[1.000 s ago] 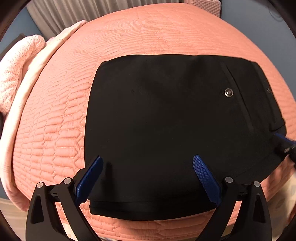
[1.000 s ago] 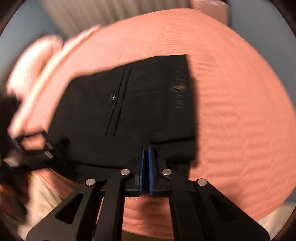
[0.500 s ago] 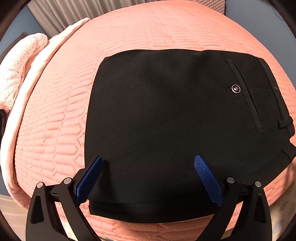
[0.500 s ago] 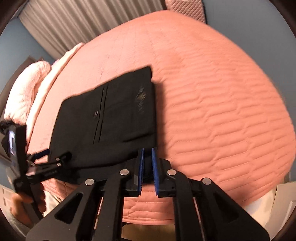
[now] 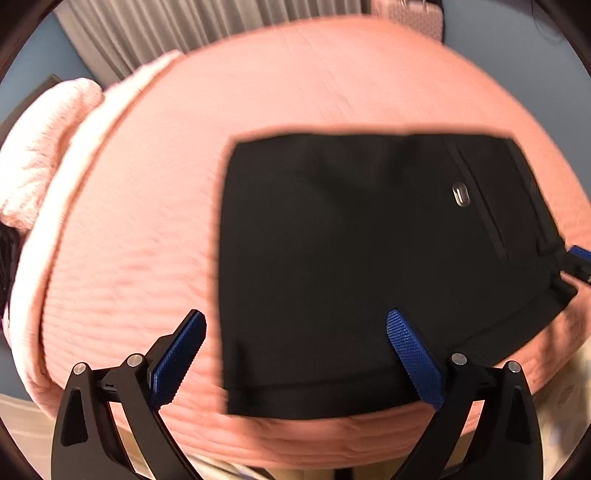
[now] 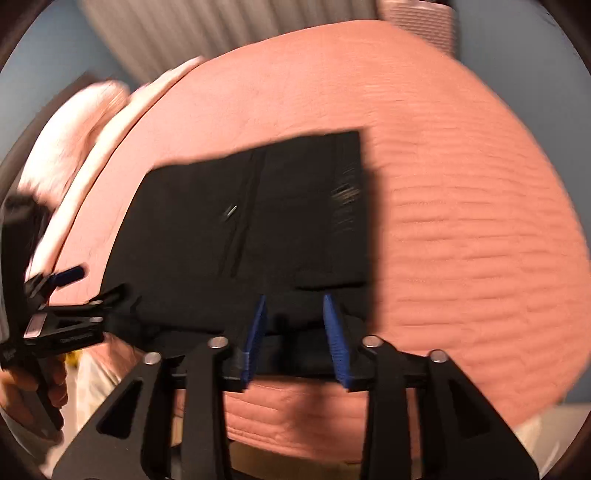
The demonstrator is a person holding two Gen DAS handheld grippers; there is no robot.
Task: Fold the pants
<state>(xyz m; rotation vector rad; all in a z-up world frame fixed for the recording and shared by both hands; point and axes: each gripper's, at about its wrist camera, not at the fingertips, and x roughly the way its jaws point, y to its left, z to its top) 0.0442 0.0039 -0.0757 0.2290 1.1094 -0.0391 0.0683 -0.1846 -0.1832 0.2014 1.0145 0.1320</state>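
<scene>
Black pants (image 5: 369,266) lie folded into a flat rectangle on a pink quilted bed (image 5: 147,229), back pocket button up. In the right wrist view the pants (image 6: 251,236) sit in the middle, waistband to the right. My left gripper (image 5: 295,332) is open wide and empty, over the near left corner of the pants. My right gripper (image 6: 295,317) is open and empty, its fingers above the near edge of the pants at the waistband end. The left gripper also shows in the right wrist view (image 6: 74,288).
A pale pink blanket (image 5: 48,155) is bunched at the far left of the bed. A grey curtain (image 5: 207,26) hangs behind it. The bed's near edge (image 5: 295,443) runs just below the grippers.
My right gripper has opened from shut and come back over the near waistband end of the pants. My left gripper has shifted left, so the pants sit further right in its view.
</scene>
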